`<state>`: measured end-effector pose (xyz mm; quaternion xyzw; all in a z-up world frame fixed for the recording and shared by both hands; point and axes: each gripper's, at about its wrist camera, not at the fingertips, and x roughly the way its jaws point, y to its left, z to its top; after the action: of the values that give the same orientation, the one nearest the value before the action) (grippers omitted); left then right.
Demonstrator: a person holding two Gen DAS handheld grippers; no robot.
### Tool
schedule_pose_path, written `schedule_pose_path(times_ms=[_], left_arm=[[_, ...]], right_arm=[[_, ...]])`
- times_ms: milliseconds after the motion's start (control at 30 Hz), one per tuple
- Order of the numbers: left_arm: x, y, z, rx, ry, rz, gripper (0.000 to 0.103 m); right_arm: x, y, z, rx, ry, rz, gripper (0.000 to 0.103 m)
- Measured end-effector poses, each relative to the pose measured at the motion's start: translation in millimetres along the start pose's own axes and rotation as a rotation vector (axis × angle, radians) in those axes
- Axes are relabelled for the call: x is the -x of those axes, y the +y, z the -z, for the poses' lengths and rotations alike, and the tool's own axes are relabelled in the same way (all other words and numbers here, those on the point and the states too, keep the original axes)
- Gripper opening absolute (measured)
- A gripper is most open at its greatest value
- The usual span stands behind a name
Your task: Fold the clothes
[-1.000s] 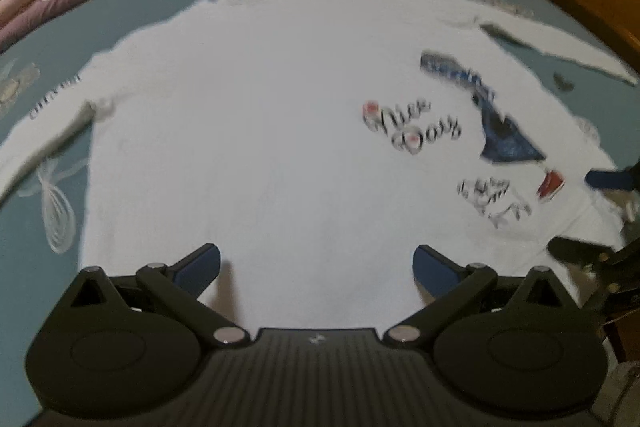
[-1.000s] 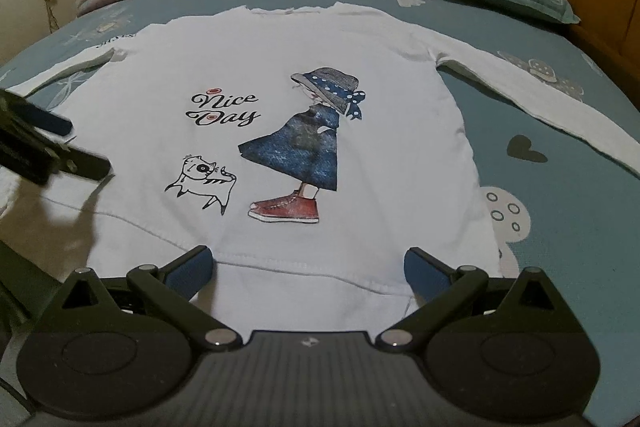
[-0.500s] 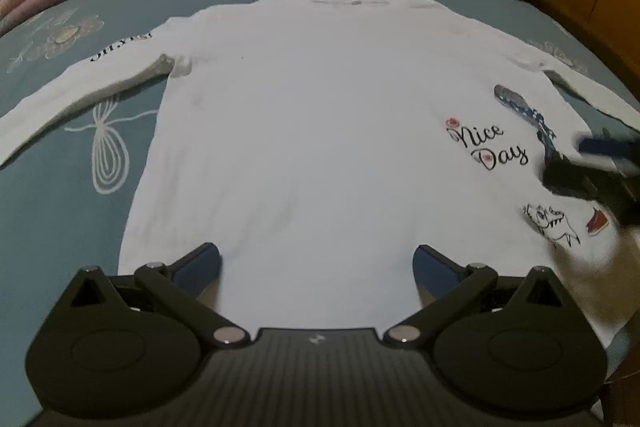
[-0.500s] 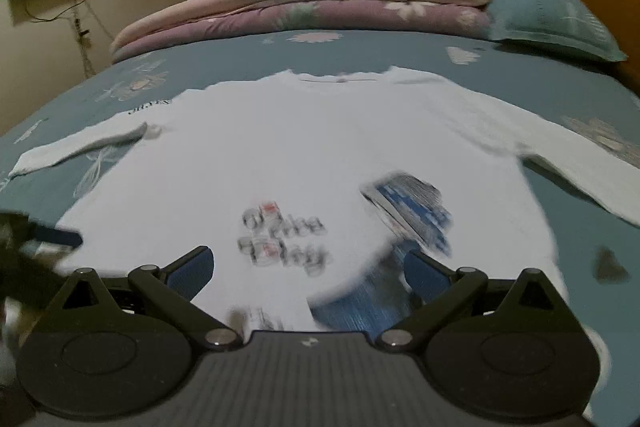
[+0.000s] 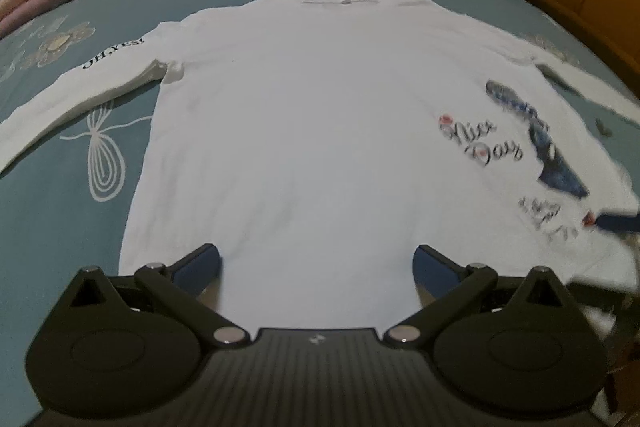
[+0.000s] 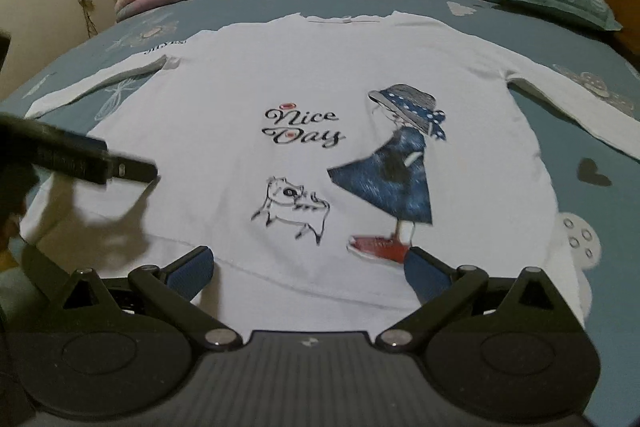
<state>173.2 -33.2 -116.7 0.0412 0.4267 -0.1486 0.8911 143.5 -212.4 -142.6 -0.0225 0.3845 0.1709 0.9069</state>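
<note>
White long-sleeved shirt (image 6: 320, 75) flat, print up; left tongs (image 5: 316, 267) and right tongs (image 6: 308, 265) spread.

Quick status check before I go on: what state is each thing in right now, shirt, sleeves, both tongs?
Shirt: spread flat on the bed, print up, unfolded.
Left sleeve: stretched outward, not folded in.
Right sleeve: stretched outward, not folded in.
Left tongs: open, empty.
Right tongs: open, empty.

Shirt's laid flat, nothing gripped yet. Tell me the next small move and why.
Probably lower both open grippers, left gripper and right gripper, onto the hem of the white long-sleeved shirt and pinch it: the shirt lies spread flat, print up, and both sets of fingers sit just above that near edge.
</note>
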Motion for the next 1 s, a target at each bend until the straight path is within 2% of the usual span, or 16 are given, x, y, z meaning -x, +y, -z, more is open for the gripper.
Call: schedule_pose_path(times_ms=[100, 233, 333, 500, 667, 800, 867, 933, 1000], left_arm=[[11, -4, -3, -0.008, -0.041, 0.054, 0.102], [-1, 3, 9, -0.008, 0.035, 0.068, 0.102], [3, 8, 5, 0.0, 0.022, 0.086, 0.102], [0, 23, -25, 0.039, -0.026, 0.101, 0.102], [-25, 24, -39, 0.031, 0.012, 0.1, 0.102], [-33, 21, -30, 0.002, 0.004, 0.073, 0.102], [-33, 19, -27, -0.019, -0.006, 0.061, 0.102], [-32, 19, -26, -0.03, -0.008, 0.057, 0.102], [-31, 20, -26, -0.028, -0.007, 0.057, 0.102]], right_arm=[[5, 1, 6, -0.005, 0.019, 0.006, 0.103], [6, -5, -5, -0.042, 0.023, -0.014, 0.103], [6, -21, -22, -0.033, -0.013, -0.007, 0.103], [-25, -54, -81, 0.017, -0.075, 0.063, 0.103], [-89, -85, -139, -0.026, -0.078, 0.066, 0.103], [-133, -116, -147, -0.111, -0.007, 0.047, 0.103], [-132, -126, -143, -0.087, -0.045, 0.104, 0.103], [-129, -133, -141, -0.078, -0.041, 0.082, 0.103], [-123, -125, -144, -0.06, -0.014, 0.098, 0.103]])
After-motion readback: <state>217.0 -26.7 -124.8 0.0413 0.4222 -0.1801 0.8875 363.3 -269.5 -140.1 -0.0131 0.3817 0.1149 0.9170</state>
